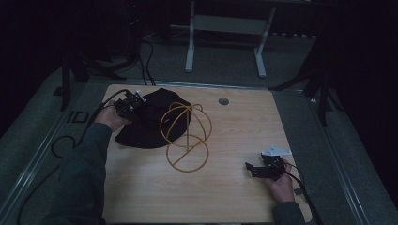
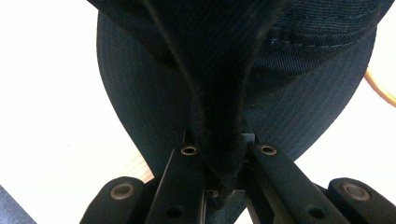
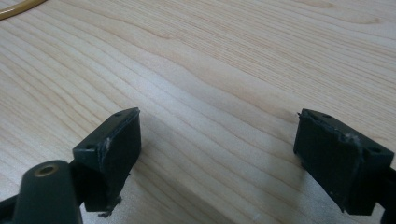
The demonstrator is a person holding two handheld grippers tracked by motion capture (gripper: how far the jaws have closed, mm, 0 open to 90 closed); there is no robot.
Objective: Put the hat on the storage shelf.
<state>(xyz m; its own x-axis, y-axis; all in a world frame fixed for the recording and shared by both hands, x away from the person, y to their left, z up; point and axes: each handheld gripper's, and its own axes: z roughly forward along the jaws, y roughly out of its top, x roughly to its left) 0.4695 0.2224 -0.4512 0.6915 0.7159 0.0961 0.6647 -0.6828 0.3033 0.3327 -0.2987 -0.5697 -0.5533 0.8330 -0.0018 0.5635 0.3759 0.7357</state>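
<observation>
both forearms come in over the near edge of the wooden table [image 1: 141, 197], one toward each near corner. right gripper [image 1: 256, 169] rests low near the near right corner, jaws spread wide with bare wood between them, holding nothing; in the right gripper view its pads [image 3: 114, 140] hover just above the grain and a sliver of yellow wire peeks in at the top left corner.

left gripper [image 1: 133, 108] is up near the far left corner, its jaws pressed together on a fold of the black bucket hat [image 1: 152, 123]. in the left gripper view the pinched cloth [image 2: 219, 140] rises as a ridge from between the jaws, with the brim spreading out below it. the hat lies on the left half of the table, its right side touching and partly behind the yellow wire hat stand [image 1: 187, 136], which stands about mid-table, a domed cage above a round base ring.

judging from this, the step in hand is picking the hat up by its crown, likely to set it on the wire dome. the next move calls for lifting the cloth clear of the table and carrying it toward the stand's top without snagging the wires; the free gripper could steady the base ring, since the light frame may tip or slide.
</observation>
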